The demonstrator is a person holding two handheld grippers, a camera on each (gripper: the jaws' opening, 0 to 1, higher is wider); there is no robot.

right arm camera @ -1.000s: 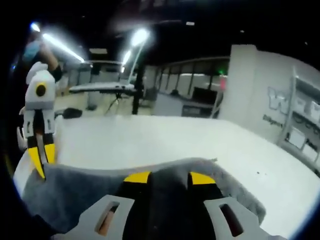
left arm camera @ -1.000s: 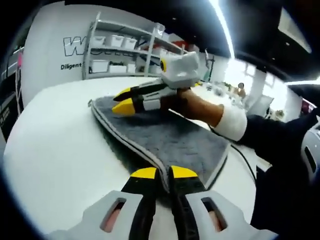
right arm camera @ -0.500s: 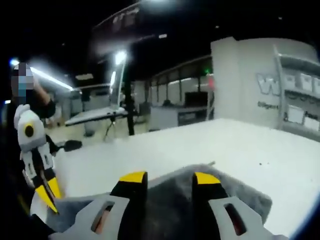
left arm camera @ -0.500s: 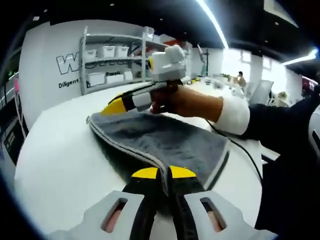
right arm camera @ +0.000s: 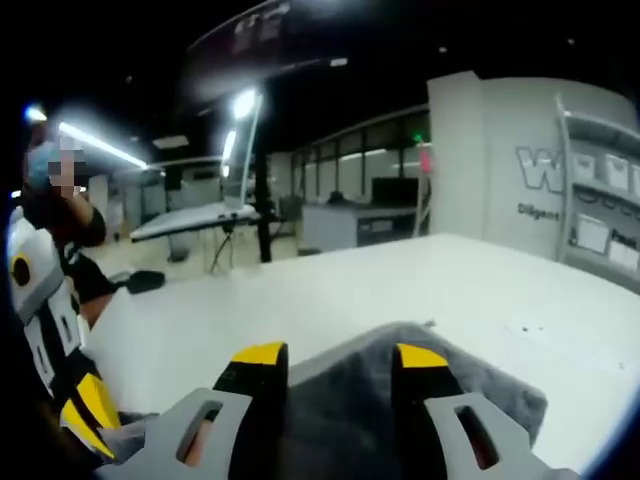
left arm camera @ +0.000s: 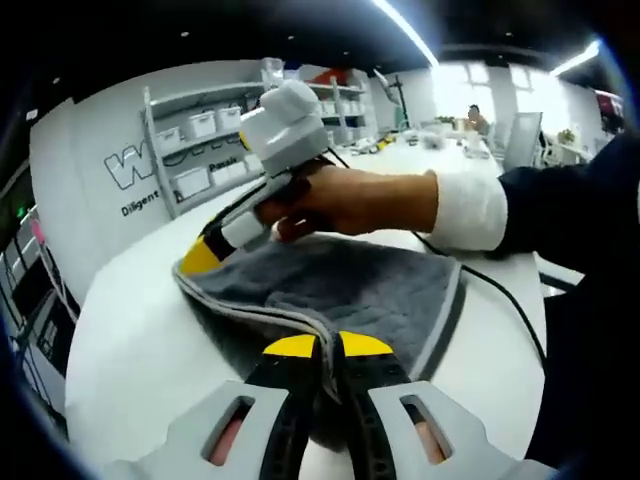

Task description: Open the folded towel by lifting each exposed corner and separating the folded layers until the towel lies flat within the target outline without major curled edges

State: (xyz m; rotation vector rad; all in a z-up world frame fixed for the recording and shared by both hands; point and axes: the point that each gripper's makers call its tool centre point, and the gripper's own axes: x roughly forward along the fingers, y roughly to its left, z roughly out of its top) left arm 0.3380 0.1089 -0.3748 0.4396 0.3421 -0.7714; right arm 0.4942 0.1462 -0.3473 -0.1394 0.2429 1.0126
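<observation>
1. Left gripper view: grey towel [left arm camera: 350,290], plush pile with a lighter piped hem, lies folded on a smooth white table [left arm camera: 140,340]; its near edge is lifted off the surface.
2. Left gripper [left arm camera: 328,345], black fingers [left arm camera: 290,347] with yellow tips on grey plastic bodies, is pinched tight on the towel's hem, only that thin edge between the tips.
3. Same view: right gripper [left arm camera: 205,255] comes in from the right, held by a hand [left arm camera: 345,200] with a white cuff and dark sleeve. Its yellow tip sits at the towel's far left corner; clenched or parted, cannot tell from here.
4. Background: white shelving [left arm camera: 200,130] with bins against a lettered wall.
5. Right gripper view: right gripper [right arm camera: 340,357], fingers [right arm camera: 258,355] well apart, with the grey towel [right arm camera: 420,400] bulging up between them; whether they actually clamp it cannot be told.
6. Towel fills the lower middle here, a soft rounded fold with a corner pointing away onto the white table [right arm camera: 330,290].
7. Left gripper [right arm camera: 85,405] appears at the lower left edge, yellow tips down at the towel's near-left part; its grip is unclear in this view.
</observation>
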